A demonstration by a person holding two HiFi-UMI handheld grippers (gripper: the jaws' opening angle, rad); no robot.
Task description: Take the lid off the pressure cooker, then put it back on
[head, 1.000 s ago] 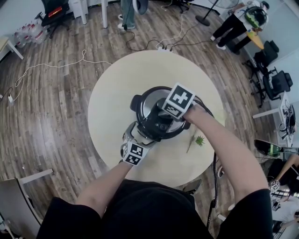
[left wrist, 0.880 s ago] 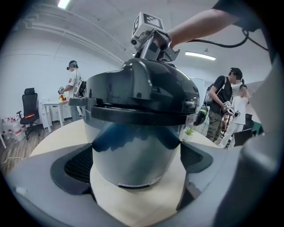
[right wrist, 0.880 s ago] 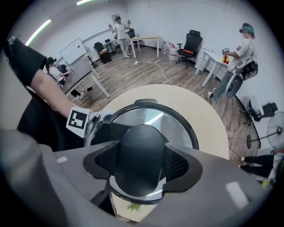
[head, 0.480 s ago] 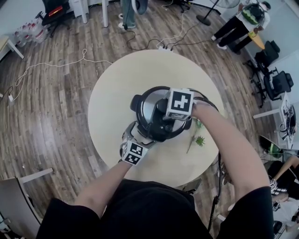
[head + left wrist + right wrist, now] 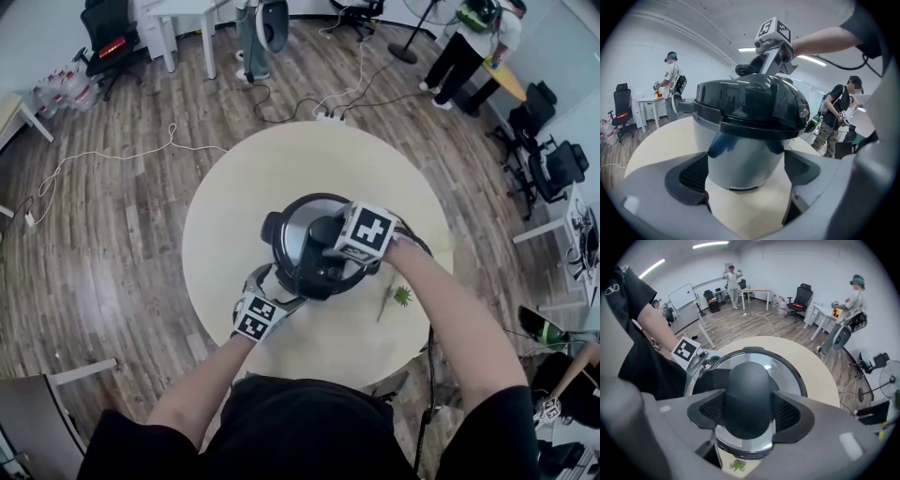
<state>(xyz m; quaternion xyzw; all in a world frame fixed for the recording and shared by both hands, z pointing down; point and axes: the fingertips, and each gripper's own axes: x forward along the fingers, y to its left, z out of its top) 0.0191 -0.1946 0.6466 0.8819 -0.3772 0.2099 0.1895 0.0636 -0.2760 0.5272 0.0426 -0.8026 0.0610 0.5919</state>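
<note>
Pinching the lid's black knob (image 5: 749,397), the right claw (image 5: 749,411) reaches over the pressure cooker (image 5: 309,267) from about 3 o'clock. The lid (image 5: 787,366) sits on the pot at the middle of the round bench (image 5: 244,169). At the cooker's 7 o'clock the left claw (image 5: 745,168) is spread. Its jaws have just been closing, with the steel body between the pads but not squeezed. A green sprig (image 5: 401,296) lies at 4 o'clock.
</note>
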